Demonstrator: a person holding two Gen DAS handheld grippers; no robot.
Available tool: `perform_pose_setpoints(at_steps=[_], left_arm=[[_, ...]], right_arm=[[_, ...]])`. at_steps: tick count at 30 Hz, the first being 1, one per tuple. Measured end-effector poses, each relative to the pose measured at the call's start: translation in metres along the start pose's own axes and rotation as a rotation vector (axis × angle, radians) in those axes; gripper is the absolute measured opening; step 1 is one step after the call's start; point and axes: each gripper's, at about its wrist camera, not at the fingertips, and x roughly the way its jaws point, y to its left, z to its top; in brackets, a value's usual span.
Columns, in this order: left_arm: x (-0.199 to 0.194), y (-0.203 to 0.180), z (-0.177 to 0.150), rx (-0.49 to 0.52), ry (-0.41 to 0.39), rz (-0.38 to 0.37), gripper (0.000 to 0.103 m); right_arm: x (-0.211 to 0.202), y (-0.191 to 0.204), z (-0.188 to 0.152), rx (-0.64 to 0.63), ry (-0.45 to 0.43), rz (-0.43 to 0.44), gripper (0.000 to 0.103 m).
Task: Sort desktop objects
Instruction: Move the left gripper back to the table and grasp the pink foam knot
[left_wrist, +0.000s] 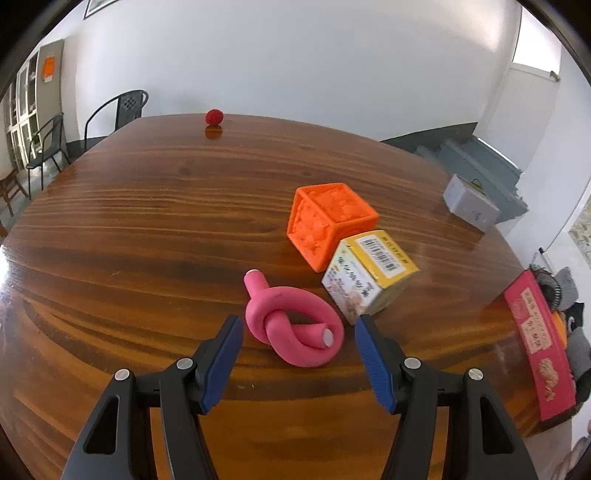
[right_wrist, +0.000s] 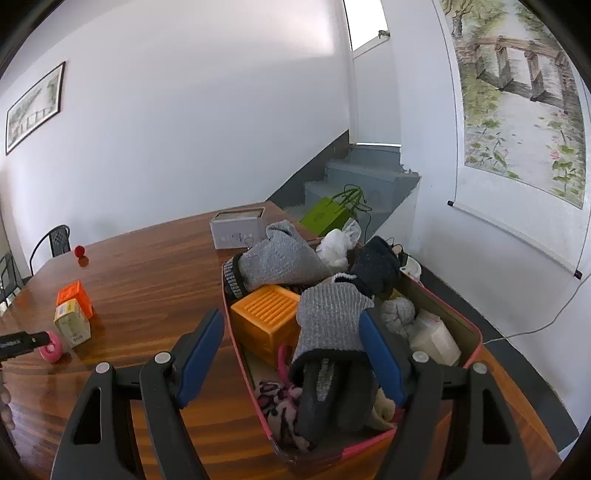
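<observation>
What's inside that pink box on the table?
The pink box holds grey socks, a dark sock, an orange block, a white bottle and patterned fabric. Anything beneath the pile is covered.

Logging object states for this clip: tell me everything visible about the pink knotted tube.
The pink knotted tube looks like soft, matte foam or rubber, tied in one loose overhand knot, with two flat, paler cut ends. It lies flat on the wooden table, just beyond the open left gripper, untouched, close to the yellow carton.
</observation>
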Motion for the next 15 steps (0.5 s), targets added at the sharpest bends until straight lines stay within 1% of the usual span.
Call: perform_pose_setpoints(at_steps=[3, 6, 10, 15], left_arm=[[0.009, 0.003, 0.002, -0.007, 0.009, 0.016, 0.064], [0.016, 0.004, 0.002, -0.009, 0.022, 0.010, 0.064], [0.020, 0.002, 0.003, 0.000, 0.022, 0.004, 0.064], [0.024, 0.000, 0.004, 0.012, 0.025, -0.004, 0.064]], right_arm=[[-0.011, 0.007, 0.000, -0.040, -0.068, -0.040, 0.079], [-0.019, 0.017, -0.001, -0.099, -0.125, -0.071, 0.079], [-0.021, 0.027, -0.003, -0.152, -0.142, -0.075, 0.079], [-0.026, 0.030, -0.004, -0.168, -0.163, -0.075, 0.079]])
